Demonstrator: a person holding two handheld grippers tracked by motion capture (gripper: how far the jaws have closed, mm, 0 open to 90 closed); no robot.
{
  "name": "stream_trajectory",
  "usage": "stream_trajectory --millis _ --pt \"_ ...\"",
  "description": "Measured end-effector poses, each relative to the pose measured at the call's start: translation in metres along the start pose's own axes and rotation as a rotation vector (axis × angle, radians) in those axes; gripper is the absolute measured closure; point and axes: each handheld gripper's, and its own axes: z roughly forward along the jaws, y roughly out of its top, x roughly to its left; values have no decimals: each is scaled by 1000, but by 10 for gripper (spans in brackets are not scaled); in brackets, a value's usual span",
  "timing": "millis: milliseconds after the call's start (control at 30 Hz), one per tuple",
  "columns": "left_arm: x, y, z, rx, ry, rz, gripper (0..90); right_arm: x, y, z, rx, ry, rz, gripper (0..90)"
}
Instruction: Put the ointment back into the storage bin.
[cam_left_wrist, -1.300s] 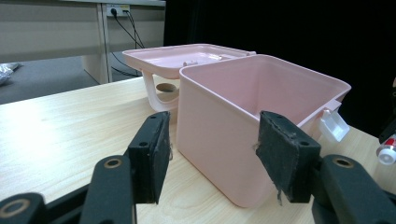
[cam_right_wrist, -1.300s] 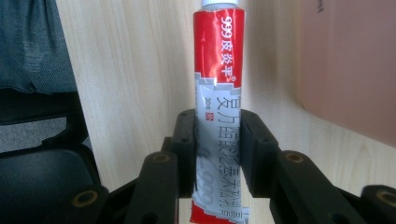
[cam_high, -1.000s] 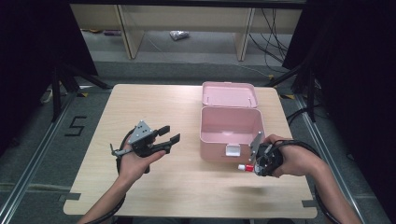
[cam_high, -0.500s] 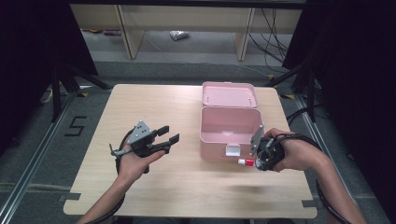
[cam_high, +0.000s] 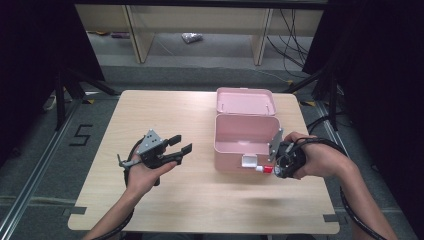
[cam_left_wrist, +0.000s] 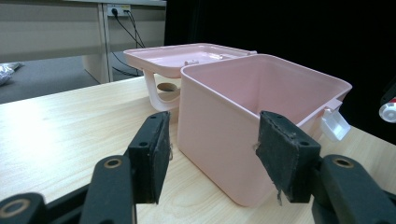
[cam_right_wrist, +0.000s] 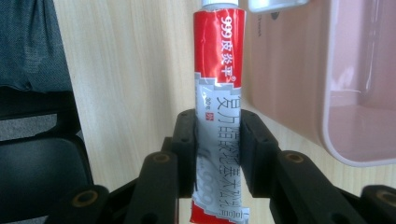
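An open pink box (cam_high: 232, 159) stands right of the table's middle, with its lid (cam_high: 245, 101) laid back behind it and a white latch (cam_high: 249, 160) on the front wall. My right gripper (cam_high: 274, 165) is at the box's front right corner, shut on a red and silver ointment tube (cam_high: 265, 169). In the right gripper view the tube (cam_right_wrist: 219, 70) stands up between the pads of my right gripper (cam_right_wrist: 218, 154), beside the box wall (cam_right_wrist: 289, 70). My left gripper (cam_high: 182, 144) hovers open and empty left of the box. Its jaws (cam_left_wrist: 210, 158) frame the box wall (cam_left_wrist: 224, 135).
The wooden table (cam_high: 165, 110) has bare room at the left, back left and front. Its edges drop to a dark floor, with shelving legs and cables behind. The box lid (cam_left_wrist: 182, 58) overhangs the table behind the box.
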Motion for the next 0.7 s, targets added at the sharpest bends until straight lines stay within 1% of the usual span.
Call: stream_trajectory --millis 67,133,167,300,333,367,400,433,467,500,533,567,600,633,667,700 --pt "0 0 0 -2 0 -1 435 -3 1 -1 -4 1 -35 710" --pt "0 0 -1 -1 3 -2 435 -3 2 -3 3 7 -11 710" --pt "0 0 -1 -1 3 -1 435 -2 2 -3 7 1 3 710" --pt "1 0 -1 0 3 -1 435 -2 3 -5 11 -4 5 710" --pt "1 0 -1 -1 4 -1 435 -5 4 -5 -1 -5 -35 710" --pt "1 0 -1 -1 3 -1 435 -3 3 -6 10 -5 1 710" --pt "1 0 -1 -1 3 0 435 -3 3 -6 12 -5 7 710" --pt "0 0 -1 -1 3 -1 435 -6 4 -5 -7 -6 -40 710" --pt "0 0 -1 -1 3 -2 435 -5 4 -6 1 -1 -21 710" --pt "0 0 -1 -2 3 -1 435 -6 4 -6 5 -4 -22 710" --pt "0 0 -1 -2 2 -1 435 -8 4 -6 -4 -1 -43 710" --pt "0 0 -1 -1 3 -1 435 -6 4 -7 -4 -4 -18 710" --pt "1 0 -1 -2 3 -2 435 -5 4 -8 10 -5 6 710" --pt "1 0 -1 -2 3 -2 435 -6 4 -8 8 -7 -2 710" --pt "1 1 -1 -2 3 -2 435 -7 5 -8 4 -4 -24 710" --pt "1 1 -1 -2 3 -2 435 -8 5 -8 0 -4 -32 710"
